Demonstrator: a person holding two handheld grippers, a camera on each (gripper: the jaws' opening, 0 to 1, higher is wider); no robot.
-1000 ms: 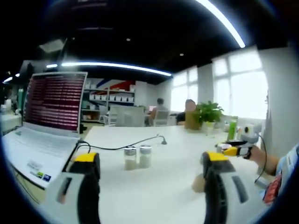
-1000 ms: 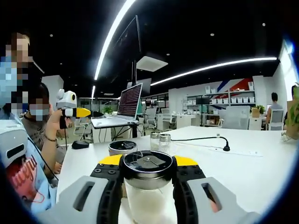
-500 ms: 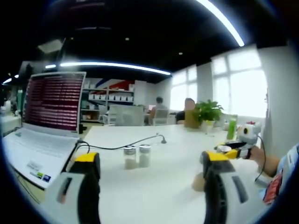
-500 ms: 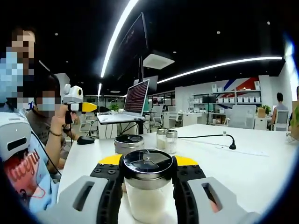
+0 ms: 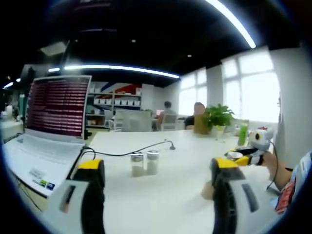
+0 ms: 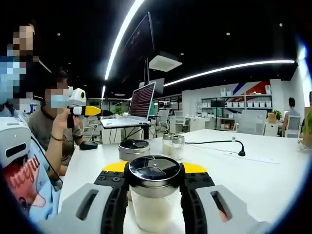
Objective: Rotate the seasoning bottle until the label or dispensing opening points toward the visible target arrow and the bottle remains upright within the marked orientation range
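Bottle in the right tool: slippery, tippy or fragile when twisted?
The seasoning bottle looks like smooth clear glass, so it may slip in the right tool during a twist. It seems mostly full of white powder, so probably fairly heavy and stable. Glass would likely crack if dropped on the table.

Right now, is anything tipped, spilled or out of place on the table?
Nothing stands out. The seasoning bottle stands upright in the right gripper, and the two small shakers sit upright together on the white table, with no spill visible.
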